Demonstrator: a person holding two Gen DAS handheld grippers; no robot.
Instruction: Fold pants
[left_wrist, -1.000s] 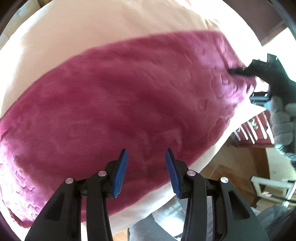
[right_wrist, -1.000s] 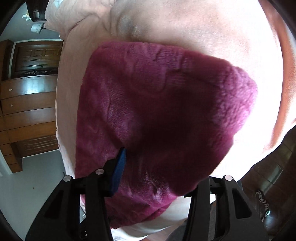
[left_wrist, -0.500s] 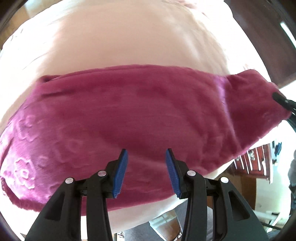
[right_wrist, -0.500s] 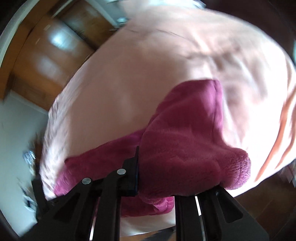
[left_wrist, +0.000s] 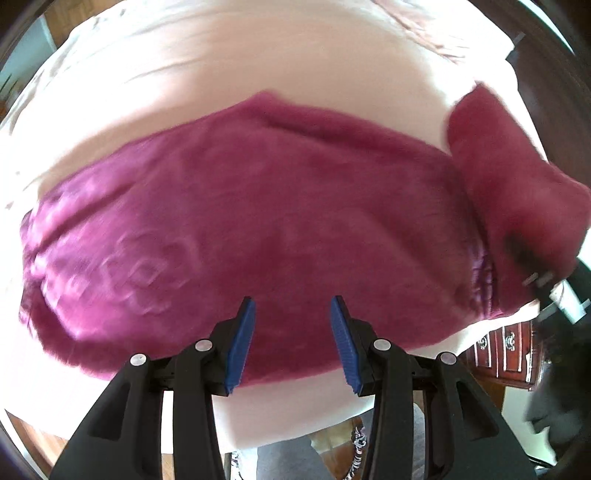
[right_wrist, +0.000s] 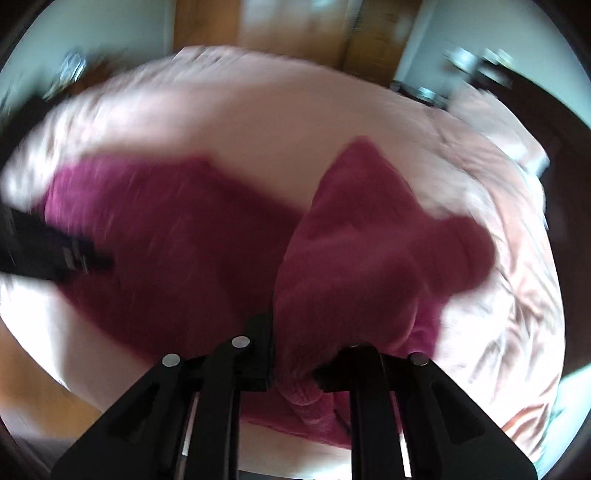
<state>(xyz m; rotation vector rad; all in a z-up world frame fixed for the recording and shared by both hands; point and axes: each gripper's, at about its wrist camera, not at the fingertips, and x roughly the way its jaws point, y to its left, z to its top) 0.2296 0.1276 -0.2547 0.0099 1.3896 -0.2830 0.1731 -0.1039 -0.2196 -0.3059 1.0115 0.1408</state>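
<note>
I am in the first fold of the pants (left_wrist: 258, 229): one pair, magenta fleece, spread across the pink bed (left_wrist: 229, 66). My right gripper (right_wrist: 295, 365) has its fingers clenched on one end of the fabric, and that end stands lifted above the rest, as both views show, though the right view is blurred. My left gripper (left_wrist: 291, 343) hovers over the near edge of the pants with its blue fingers (left_wrist: 242, 343) spread apart and nothing between them. I judge the next move to be carrying the lifted end across toward the far end, laying it down edge to edge, while the left fingers pin or catch the near edge so the plush cloth does not drag. Two grippers, one garment, one bed; a wooden dresser (left_wrist: 506, 350) stands beside the bed.
</note>
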